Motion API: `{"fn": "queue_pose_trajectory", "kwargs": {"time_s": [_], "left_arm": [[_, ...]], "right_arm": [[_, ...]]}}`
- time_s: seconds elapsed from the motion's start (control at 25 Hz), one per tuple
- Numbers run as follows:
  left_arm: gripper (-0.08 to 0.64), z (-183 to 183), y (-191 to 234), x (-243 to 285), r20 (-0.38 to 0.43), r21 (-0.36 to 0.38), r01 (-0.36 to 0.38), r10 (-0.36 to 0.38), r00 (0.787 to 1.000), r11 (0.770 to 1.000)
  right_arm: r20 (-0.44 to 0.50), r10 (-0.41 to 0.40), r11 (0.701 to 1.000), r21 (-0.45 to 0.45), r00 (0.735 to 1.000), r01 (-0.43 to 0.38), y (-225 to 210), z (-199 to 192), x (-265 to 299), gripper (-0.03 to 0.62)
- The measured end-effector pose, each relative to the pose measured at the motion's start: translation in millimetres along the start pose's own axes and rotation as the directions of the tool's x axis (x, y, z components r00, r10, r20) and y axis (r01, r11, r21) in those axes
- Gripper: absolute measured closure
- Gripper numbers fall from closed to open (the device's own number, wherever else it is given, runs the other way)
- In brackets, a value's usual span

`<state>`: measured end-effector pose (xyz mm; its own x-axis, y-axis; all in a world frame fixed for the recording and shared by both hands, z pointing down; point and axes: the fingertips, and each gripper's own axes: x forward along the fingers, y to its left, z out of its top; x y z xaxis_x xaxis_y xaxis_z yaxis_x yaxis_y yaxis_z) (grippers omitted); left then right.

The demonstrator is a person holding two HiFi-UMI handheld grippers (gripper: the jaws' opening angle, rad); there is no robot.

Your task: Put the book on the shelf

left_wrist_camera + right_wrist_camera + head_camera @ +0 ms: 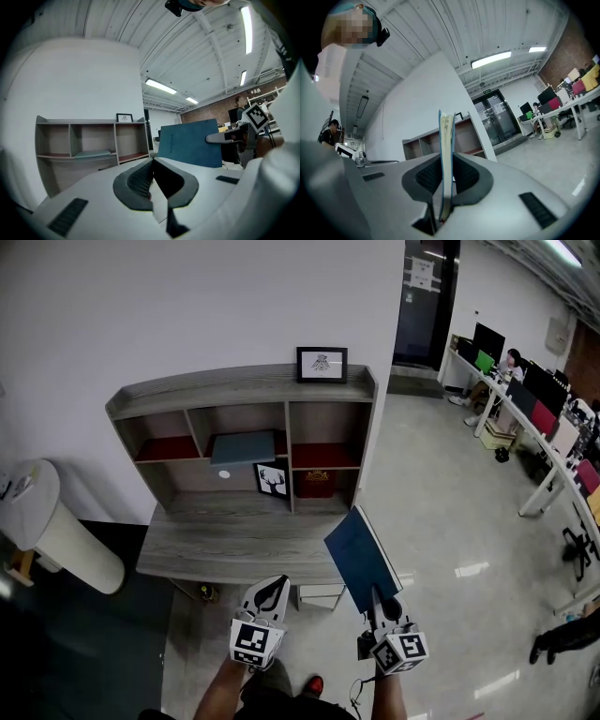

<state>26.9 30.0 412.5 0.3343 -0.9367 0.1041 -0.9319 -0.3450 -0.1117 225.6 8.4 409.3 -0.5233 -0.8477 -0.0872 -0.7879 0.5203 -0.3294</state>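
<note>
- R claw (377, 601) clamps book (360, 557) by its lower edge; book is upright in air, by bench (216, 554) front corner.
- L claw (272, 589) is pinched closed, empty, just beside.
- Step, prob.: carrying book twd shelf (244, 390), still well apart.
- Next: reach over bench, line book up w/ a bay that has room, slide in.

The lower edge of the book (359, 557) is buried in my right gripper (377, 596), and the framed picture (322, 364) atop the shelf (239, 385) is too small to read.
</note>
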Motion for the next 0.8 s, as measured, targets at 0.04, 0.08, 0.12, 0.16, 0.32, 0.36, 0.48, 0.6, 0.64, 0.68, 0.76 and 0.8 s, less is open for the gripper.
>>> {"fn": "queue_pose_trajectory", "kwargs": {"time_s": [0.04,0.08,0.12,0.16,0.32,0.36,0.48,0.6,0.64,0.68,0.76,0.8], "left_arm": [[0.554,1,1,4,0.003,0.001,-0.003,0.003,1.000,1.000],[0.554,2,3,9,0.006,0.002,-0.005,0.005,1.000,1.000],[0.554,2,6,14,0.007,0.002,-0.007,0.007,1.000,1.000],[0.554,2,9,19,0.007,0.001,-0.008,0.008,1.000,1.000],[0.554,-2,26,47,0.004,-0.008,-0.001,0.001,1.000,1.000],[0.554,-3,32,56,0.003,-0.009,0.003,-0.003,1.000,1.000],[0.554,-9,52,82,-0.012,-0.017,0.016,-0.016,1.000,1.000],[0.554,-11,74,107,-0.021,-0.027,0.034,-0.035,0.999,0.999],[0.554,-12,81,116,-0.023,-0.027,0.041,-0.042,0.999,0.999],[0.554,-12,88,125,-0.026,-0.025,0.047,-0.048,0.998,0.999],[0.554,-12,100,140,-0.031,-0.026,0.061,-0.062,0.998,0.998],[0.554,-11,106,148,-0.031,-0.028,0.069,-0.070,0.997,0.997]], "right_arm": [[0.003,0.003,1.000,-0.003,1.000,-0.003,-3,1,3,0.531],[0.000,0.002,1.000,-0.011,1.000,-0.002,-6,1,6,0.531],[-0.004,0.001,1.000,-0.019,1.000,-0.001,-9,1,11,0.531],[-0.007,0.001,1.000,-0.024,1.000,-0.001,-12,1,16,0.531],[0.000,-0.020,1.000,-0.020,1.000,0.020,-23,2,44,0.531],[0.003,-0.025,0.999,-0.020,1.000,0.025,-26,2,54,0.531],[0.001,-0.038,0.999,-0.012,0.999,0.038,-34,-5,84,0.531],[-0.001,-0.058,0.998,0.002,0.998,0.058,-39,-8,115,0.531],[0.000,-0.062,0.998,0.003,0.998,0.062,-40,-8,126,0.531],[0.001,-0.064,0.998,0.003,0.998,0.064,-41,-7,136,0.531],[0.003,-0.069,0.998,-0.001,0.998,0.069,-43,-6,156,0.531],[0.004,-0.073,0.997,-0.005,0.997,0.073,-44,-6,165,0.531]]}}
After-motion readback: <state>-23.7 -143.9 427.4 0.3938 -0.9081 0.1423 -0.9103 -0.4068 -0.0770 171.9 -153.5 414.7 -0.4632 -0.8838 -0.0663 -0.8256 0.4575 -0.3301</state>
